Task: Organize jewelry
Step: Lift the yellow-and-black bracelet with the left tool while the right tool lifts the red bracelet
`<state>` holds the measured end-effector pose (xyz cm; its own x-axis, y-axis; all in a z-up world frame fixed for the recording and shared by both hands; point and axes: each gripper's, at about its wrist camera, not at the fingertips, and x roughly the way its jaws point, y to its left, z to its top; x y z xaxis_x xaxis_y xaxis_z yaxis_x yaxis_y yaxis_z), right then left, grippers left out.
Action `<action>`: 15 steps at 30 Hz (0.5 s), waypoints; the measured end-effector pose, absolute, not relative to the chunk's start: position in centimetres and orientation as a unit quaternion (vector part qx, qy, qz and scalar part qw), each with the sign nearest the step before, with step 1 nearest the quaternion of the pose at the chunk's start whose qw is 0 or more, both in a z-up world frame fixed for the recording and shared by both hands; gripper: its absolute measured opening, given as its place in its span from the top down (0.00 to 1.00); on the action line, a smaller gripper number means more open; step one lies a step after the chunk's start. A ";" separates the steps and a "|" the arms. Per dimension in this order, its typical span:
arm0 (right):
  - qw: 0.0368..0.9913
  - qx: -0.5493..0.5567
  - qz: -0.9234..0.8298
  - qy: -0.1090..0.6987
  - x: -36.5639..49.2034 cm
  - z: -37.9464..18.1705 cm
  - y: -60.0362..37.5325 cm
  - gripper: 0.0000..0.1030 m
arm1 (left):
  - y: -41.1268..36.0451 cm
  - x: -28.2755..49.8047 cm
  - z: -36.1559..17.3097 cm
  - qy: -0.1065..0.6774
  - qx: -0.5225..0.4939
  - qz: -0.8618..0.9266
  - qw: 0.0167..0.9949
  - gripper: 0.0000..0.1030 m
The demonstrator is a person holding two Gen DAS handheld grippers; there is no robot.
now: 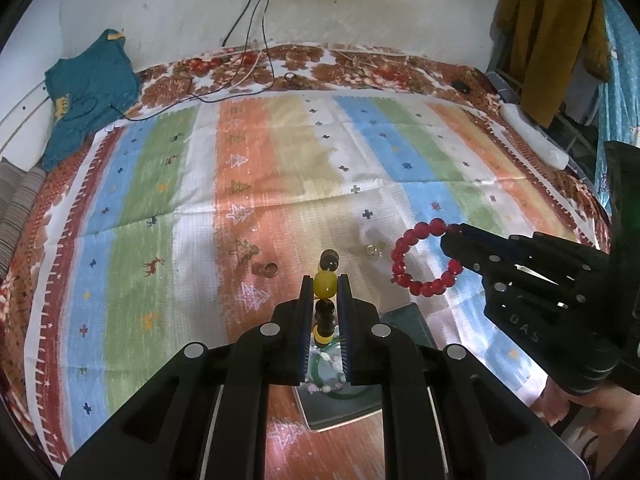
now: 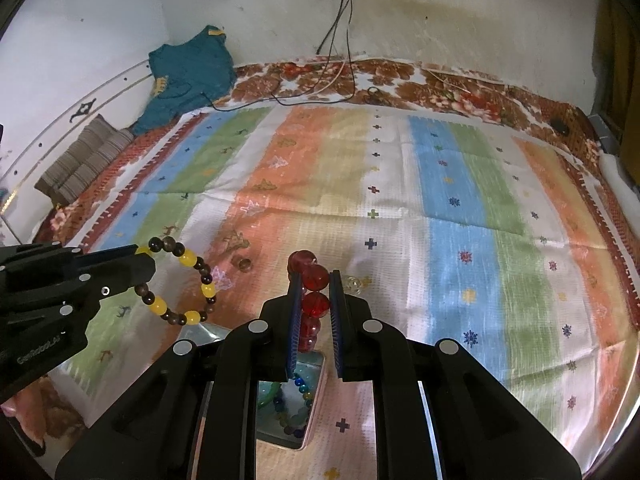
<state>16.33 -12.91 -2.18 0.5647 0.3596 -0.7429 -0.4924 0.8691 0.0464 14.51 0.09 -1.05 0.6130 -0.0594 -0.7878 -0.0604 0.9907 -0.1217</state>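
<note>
In the left wrist view my left gripper (image 1: 325, 280) is shut on a bracelet of yellow and dark brown beads (image 1: 325, 285), held above the striped cloth. To its right my right gripper (image 1: 450, 236) is shut on a red bead bracelet (image 1: 404, 276) that hangs as a ring. The right wrist view shows the same red bracelet (image 2: 314, 278) clamped in the right gripper (image 2: 315, 276), and the left gripper (image 2: 142, 256) with the yellow and brown bracelet (image 2: 188, 260). A shallow tray (image 1: 320, 416) (image 2: 316, 404) with a green bangle and coloured beads lies under both grippers, partly hidden.
A small brown piece (image 1: 267, 269) and a clear bead (image 1: 374, 250) lie on the striped cloth (image 1: 280, 168). A teal garment (image 1: 88, 92) and cables (image 1: 224, 92) lie at the back by the wall. A mustard coat (image 1: 552, 32) hangs at right.
</note>
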 end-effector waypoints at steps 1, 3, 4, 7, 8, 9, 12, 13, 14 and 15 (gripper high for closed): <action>0.881 -0.084 0.243 0.398 16.2 -2.1 -12.9 0.86 | 0.1 14.3 -0.9 0.438 -0.069 -0.001 0.896 0.89; 0.881 -0.083 0.244 0.396 15.8 -2.0 -13.0 0.86 | 0.0 13.9 -0.7 0.436 -0.070 -0.003 0.897 0.89; 0.882 -0.084 0.245 0.394 15.7 -1.9 -13.0 0.86 | 0.0 13.7 -0.7 0.435 -0.071 -0.005 0.898 0.89; 0.883 -0.085 0.249 0.390 15.0 -1.7 -13.0 0.86 | -0.2 13.2 -0.5 0.431 -0.070 -0.008 0.899 0.89; 0.883 -0.086 0.250 0.388 14.8 -1.6 -13.1 0.86 | -0.2 12.9 -0.4 0.430 -0.069 -0.009 0.900 0.89; 0.883 -0.086 0.250 0.388 14.7 -1.6 -13.1 0.86 | -0.2 12.8 -0.4 0.429 -0.069 -0.009 0.900 0.89; 0.883 -0.087 0.251 0.387 14.2 -1.6 -13.3 0.86 | -0.4 12.4 -0.3 0.427 -0.067 -0.010 0.901 0.89; 0.883 -0.087 0.251 0.387 14.2 -1.6 -13.2 0.86 | -0.5 12.1 -0.2 0.426 -0.067 -0.011 0.902 0.89; 0.883 -0.088 0.251 0.387 14.1 -1.6 -13.2 0.86 | -0.6 12.0 -0.2 0.425 -0.067 -0.013 0.903 0.89; 0.883 -0.088 0.252 0.387 13.9 -1.6 -13.3 0.86 | -0.6 11.8 -0.2 0.425 -0.066 -0.013 0.903 0.89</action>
